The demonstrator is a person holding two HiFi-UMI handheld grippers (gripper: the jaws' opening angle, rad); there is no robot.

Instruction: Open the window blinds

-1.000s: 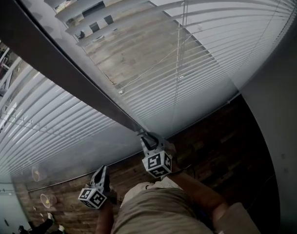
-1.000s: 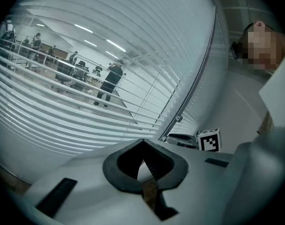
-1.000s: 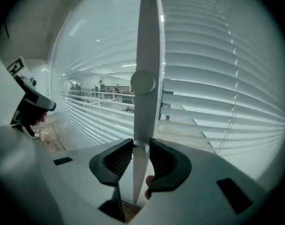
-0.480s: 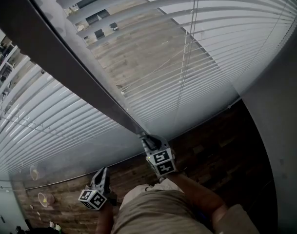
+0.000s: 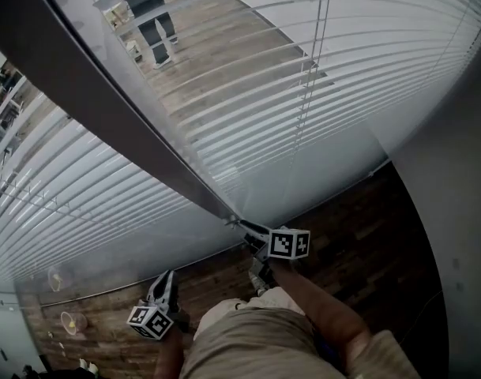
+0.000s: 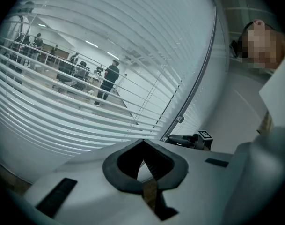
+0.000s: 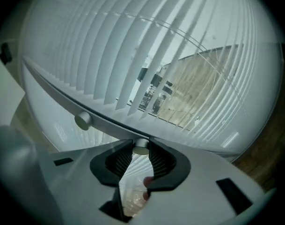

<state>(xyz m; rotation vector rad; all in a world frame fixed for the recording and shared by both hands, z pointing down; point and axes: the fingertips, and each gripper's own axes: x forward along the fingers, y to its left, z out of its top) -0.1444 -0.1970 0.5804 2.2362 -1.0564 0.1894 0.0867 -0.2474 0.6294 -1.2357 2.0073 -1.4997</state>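
Knob point(image 7: 141, 147) pinched at the very tips of the right claw point(image 5: 244, 226), grip just tightened. It sticks out of the grey bar point(image 5: 129, 125) between the blinds point(image 5: 343, 77), in line with the claw. Left claw point(image 5: 166, 281) hangs lower, farther off, jaws together, empty.

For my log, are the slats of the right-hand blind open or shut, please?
Open, at least higher up: the slats stand apart, and wooden floor shows between them.
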